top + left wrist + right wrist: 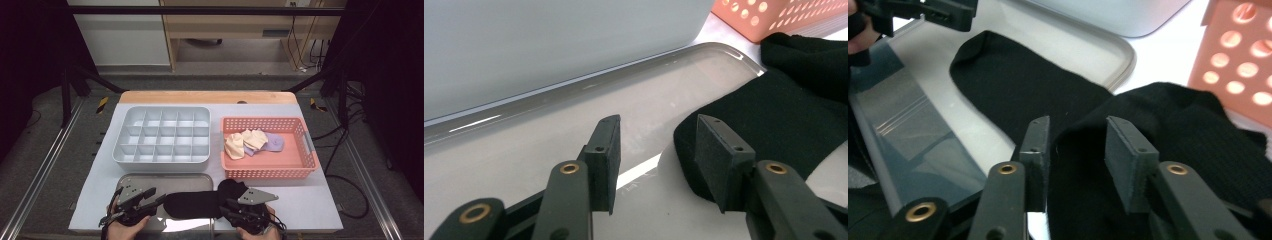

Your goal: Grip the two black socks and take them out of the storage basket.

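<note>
The table (310, 200) carries 3 containers: a grey divided box (161, 135) at the back left, a pink basket (270, 147) with pale socks (252, 141) beside it, and a flat metal tray (150, 181) at the near edge. A clear bag (913, 135) lies on the tray's near side.

The black sock (197, 202) lies with its long axis running left to right. Its toe rests on the tray, while the other end is bunched off the tray's right edge, near the basket.

The right gripper (239, 209) sits over that bunched end. Its jaws stand partly open, with black fabric rising between them but the pads (1125, 165) not pressing on it, so nothing is held.

The left gripper (147, 200) points right at the toe. Its jaws are about half open and empty, with one pad (716, 160) just over the toe's edge.

Each gripper is nearest its own end of the sock, so the coming grasp likely takes both ends along that axis.
</note>
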Demonstrator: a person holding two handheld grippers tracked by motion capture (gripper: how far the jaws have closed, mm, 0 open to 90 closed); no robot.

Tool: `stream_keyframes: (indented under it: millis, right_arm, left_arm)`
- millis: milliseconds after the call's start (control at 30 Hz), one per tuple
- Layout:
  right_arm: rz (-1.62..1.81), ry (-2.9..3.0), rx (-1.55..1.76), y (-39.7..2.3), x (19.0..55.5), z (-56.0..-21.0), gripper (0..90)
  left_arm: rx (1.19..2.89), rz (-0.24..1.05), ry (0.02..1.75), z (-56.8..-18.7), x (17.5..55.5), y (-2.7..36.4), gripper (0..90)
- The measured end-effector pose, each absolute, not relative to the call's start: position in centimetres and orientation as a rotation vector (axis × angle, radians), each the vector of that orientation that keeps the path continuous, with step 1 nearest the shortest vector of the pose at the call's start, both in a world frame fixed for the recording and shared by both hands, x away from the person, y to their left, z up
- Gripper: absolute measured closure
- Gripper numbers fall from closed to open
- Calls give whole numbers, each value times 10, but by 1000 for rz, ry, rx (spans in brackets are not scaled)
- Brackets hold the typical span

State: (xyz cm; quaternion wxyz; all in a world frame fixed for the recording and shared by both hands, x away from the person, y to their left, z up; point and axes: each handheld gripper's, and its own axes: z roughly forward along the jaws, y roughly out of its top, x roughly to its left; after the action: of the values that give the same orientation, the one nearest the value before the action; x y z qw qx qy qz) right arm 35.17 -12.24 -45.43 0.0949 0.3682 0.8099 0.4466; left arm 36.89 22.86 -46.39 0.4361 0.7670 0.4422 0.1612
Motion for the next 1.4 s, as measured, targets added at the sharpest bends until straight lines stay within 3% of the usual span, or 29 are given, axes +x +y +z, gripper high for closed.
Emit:
stream_keyframes:
  millis: [200,267,367,433,733,1000,1167,1400]
  right_arm:
    - [1348,2435,1054,-118,342,-455,613]
    - [1311,2466,1053,-116,343,-460,683]
    - [1254,2502,1074,-114,346,-464,861]
    - [1262,2505,1074,-115,347,-462,891]
    - [1523,2441,1016,-92,366,-423,895]
    - [1464,2360,1217,-59,412,-441,880]
    - [1397,2382,1244,-54,422,-452,794]
    - [1518,2335,1156,-74,414,-435,704]
  left_arm:
    - [1908,400,1099,-464,368,229,524]
    - [1908,400,1099,-464,368,229,524]
    - [1907,399,1100,-464,369,229,524]
    - [1905,400,1100,-464,369,229,524]
    - [1891,405,1088,-461,370,228,524]
    - [1875,386,1047,-456,367,228,494]
    - [1891,365,1007,-451,363,220,467]
    - [1941,351,918,-440,354,190,455]
